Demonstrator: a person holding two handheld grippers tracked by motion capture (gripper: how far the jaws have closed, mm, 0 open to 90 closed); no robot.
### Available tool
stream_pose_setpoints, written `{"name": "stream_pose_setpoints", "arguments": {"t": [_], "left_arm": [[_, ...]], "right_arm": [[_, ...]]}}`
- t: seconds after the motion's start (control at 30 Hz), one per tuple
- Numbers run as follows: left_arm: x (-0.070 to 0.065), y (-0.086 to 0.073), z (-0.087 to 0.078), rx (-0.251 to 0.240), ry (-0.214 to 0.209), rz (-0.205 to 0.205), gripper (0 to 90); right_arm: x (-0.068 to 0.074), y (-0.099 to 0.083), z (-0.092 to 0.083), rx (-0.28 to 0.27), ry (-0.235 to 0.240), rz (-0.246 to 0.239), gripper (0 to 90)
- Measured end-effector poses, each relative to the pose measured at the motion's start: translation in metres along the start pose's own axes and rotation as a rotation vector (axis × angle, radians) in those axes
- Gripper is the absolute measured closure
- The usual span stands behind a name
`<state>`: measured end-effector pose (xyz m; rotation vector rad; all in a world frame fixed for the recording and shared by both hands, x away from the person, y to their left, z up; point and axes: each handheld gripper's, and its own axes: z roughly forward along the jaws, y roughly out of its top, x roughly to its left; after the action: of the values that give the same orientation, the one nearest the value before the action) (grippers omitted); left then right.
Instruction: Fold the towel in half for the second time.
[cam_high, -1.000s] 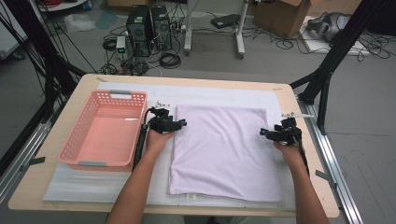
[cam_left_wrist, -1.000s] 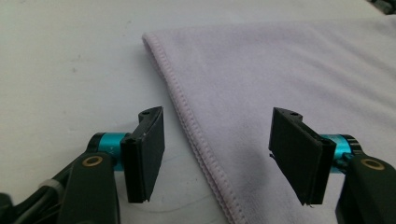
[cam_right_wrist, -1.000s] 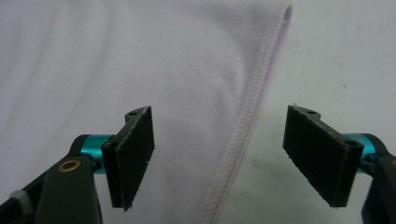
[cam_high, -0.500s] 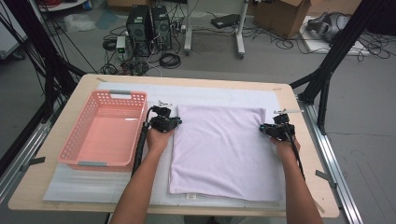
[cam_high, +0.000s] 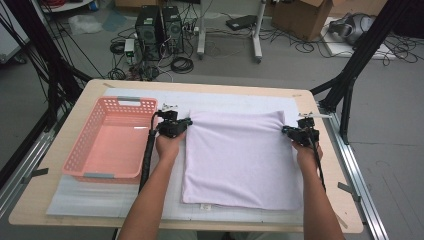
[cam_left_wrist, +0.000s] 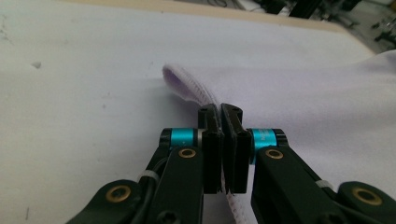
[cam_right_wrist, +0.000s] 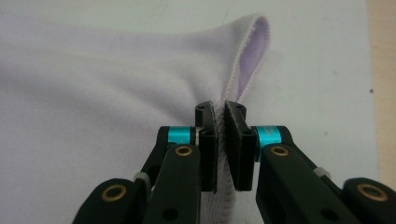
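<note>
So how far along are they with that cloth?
Early. Done: the left gripper and right gripper have just closed on the far corners of the lilac towel. In hand: that pinch. Left: it lies flat and unfolded on the white mat; the pink basket holds nothing.

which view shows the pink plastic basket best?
High view: the pink plastic basket sits whole on the table's left side, beside the left tongs, its inside visible. The two gripper views look at the pale lilac cloth instead.
</note>
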<state>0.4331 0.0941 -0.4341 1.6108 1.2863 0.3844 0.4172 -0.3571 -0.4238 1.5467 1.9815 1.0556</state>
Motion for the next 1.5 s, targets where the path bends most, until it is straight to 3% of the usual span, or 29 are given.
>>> {"name": "stream_pose_setpoints", "arguments": {"t": [0.13, 0.3, 0.43, 0.6, 0.77, 1.07, 1.33, 1.5], "left_arm": [[-0.001, 0.007, -0.006, -0.049, -0.036, 0.006, 86.8], [-0.006, 0.007, -0.017, -0.022, -0.075, 0.005, 86.8], [-0.015, 0.011, -0.029, -0.008, -0.079, 0.050, 86.7], [-0.024, 0.013, -0.048, -0.019, -0.104, 0.073, 86.6], [-0.031, 0.000, -0.066, -0.015, -0.125, 0.102, 86.6], [-0.041, -0.023, -0.088, 0.014, -0.166, 0.131, 86.5], [-0.043, -0.051, -0.101, 0.060, -0.178, 0.160, 86.5], [-0.038, -0.063, -0.103, 0.096, -0.180, 0.148, 85.4]], "right_arm": [[-0.001, 0.006, -0.007, -0.053, 0.012, 0.002, 83.7], [-0.001, 0.004, -0.019, -0.078, 0.051, -0.013, 83.6], [-0.002, 0.005, -0.034, -0.080, 0.094, -0.017, 83.4], [0.002, 0.005, -0.050, -0.084, 0.118, -0.034, 83.2], [0.011, -0.001, -0.071, -0.121, 0.134, -0.063, 82.8], [0.017, -0.036, -0.097, -0.115, 0.183, -0.076, 82.8], [0.025, -0.067, -0.108, -0.095, 0.204, -0.075, 82.8], [0.026, -0.080, -0.112, -0.063, 0.208, -0.065, 82.7]]}}
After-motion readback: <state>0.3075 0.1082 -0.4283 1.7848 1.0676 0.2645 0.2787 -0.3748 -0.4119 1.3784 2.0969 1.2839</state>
